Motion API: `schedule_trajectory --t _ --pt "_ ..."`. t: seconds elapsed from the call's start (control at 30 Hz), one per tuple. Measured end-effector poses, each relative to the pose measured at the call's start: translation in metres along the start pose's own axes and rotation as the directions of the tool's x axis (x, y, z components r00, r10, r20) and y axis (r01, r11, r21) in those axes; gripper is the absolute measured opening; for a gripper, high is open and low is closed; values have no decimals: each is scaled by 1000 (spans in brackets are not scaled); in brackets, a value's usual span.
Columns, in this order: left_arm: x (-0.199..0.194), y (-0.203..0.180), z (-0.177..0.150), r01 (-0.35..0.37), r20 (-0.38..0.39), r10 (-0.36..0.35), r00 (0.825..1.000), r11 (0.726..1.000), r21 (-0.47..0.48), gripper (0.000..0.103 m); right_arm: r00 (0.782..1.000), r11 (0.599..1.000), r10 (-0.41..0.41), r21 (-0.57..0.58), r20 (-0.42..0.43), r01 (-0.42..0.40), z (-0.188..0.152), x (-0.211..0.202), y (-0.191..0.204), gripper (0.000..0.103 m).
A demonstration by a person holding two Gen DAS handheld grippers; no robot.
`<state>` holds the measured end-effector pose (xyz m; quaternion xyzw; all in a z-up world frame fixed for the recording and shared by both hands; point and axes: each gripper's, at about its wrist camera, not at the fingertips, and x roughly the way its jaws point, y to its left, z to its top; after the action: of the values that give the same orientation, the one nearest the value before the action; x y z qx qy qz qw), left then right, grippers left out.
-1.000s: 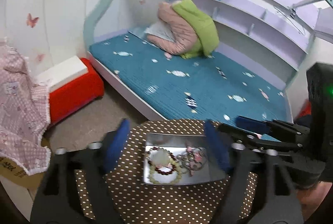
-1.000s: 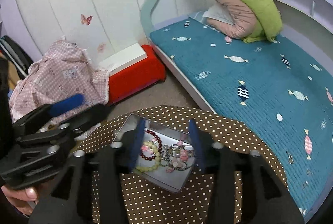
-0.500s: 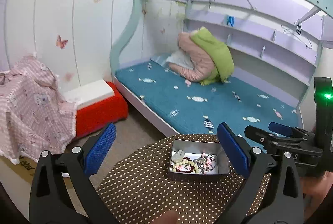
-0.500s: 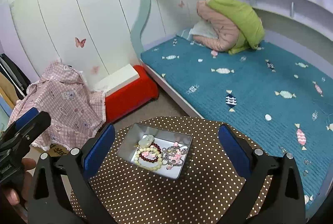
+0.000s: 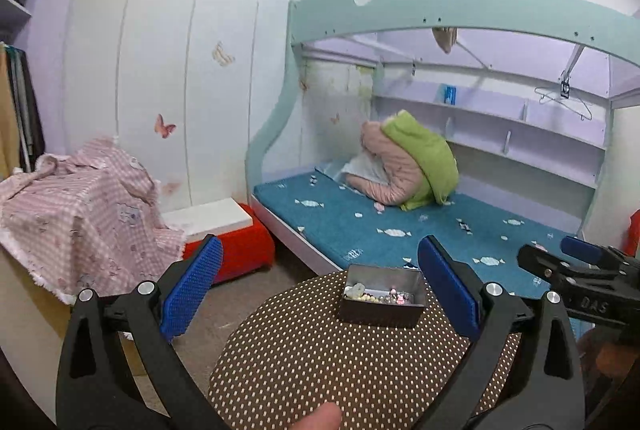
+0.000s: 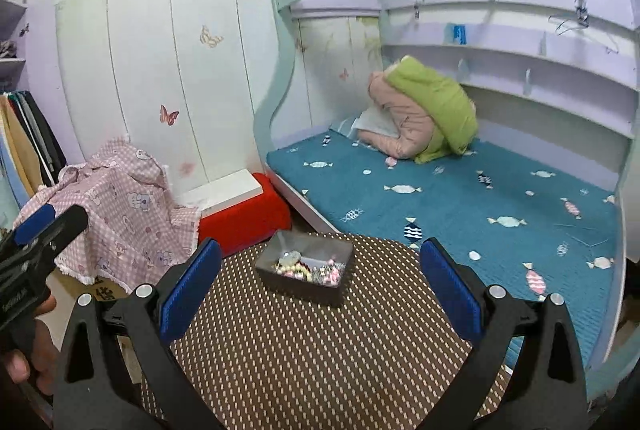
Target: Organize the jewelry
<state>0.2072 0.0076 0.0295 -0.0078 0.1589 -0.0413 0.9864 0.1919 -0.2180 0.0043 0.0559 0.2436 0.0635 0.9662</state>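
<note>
A small metal tin stands at the far edge of a round table with a brown dotted cloth. It holds a heap of jewelry: pale and dark bead bracelets and pink pieces. In the right wrist view the tin and its jewelry sit at the table's far side. My left gripper is open and empty, held back above the table. My right gripper is open and empty too. Each gripper shows at the edge of the other's view.
A bunk bed with a teal mattress lies behind the table, with a pink and green bundle on it. A red box with a white lid and a pink checked cloth stand at the left.
Both grippers have pulled up and back from the tin, and their jaws have opened wide. The tin now looks small and far. The jewelry stays in the tin.
</note>
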Motion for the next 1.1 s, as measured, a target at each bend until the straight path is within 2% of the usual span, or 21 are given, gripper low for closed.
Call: schedule_trajectory --t 0.33,0.6,0.73,0.87,1.1 --pt "-93 -11 -51 -30 50 30 998 999 17 98 993 996 -86 8 80 86 -64 -76 13 96" --pt "-154 -22 -74 -31 110 24 994 998 59 98 978 989 -143 -15 153 147 -100 -128 32 96" --pt "-178 -26 -79 -7 127 0 992 998 56 98 972 987 -151 -17 182 157 -110 -151 40 96" --pt "-200 -28 -86 -14 156 6 988 999 51 98 965 986 -157 -24 212 166 -114 -166 45 96" --pt "-219 -27 -93 -5 149 -3 989 999 53 98 961 986 -157 -15 227 165 -119 -179 43 96"
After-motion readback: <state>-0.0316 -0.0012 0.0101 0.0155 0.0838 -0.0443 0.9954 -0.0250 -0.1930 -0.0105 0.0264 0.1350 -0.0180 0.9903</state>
